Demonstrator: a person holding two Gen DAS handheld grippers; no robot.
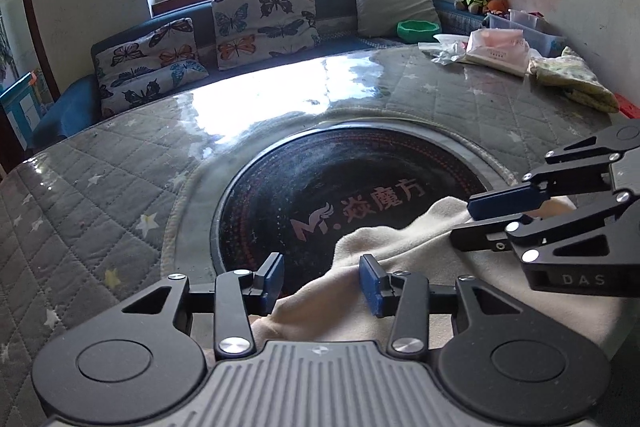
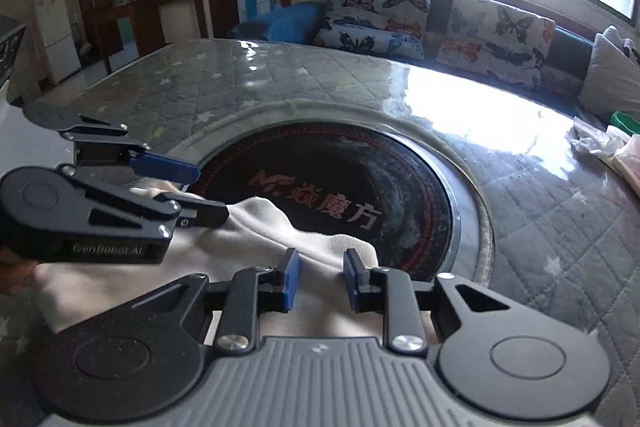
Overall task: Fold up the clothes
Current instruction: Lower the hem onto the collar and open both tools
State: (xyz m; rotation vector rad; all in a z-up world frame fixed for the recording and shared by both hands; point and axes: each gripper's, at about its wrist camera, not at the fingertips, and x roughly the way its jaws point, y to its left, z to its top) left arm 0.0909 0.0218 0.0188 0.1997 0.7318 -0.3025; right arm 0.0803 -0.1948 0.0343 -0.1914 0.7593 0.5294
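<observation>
Cream cloth (image 1: 400, 239), black disc (image 1: 320, 187) with pink lettering, grey star-quilted table cover (image 1: 100, 195), butterfly-print cushions (image 1: 264, 23).

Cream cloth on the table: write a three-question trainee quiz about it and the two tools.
1. True or false: the left tool is shut on the cream cloth.
2. What does the cloth's far edge lie over? A) black round cooktop B) butterfly cushion C) green bowl
3. Fill in: the right tool is ____, with cloth between its pads.

Key: 1 false; 2 A; 3 open
</observation>
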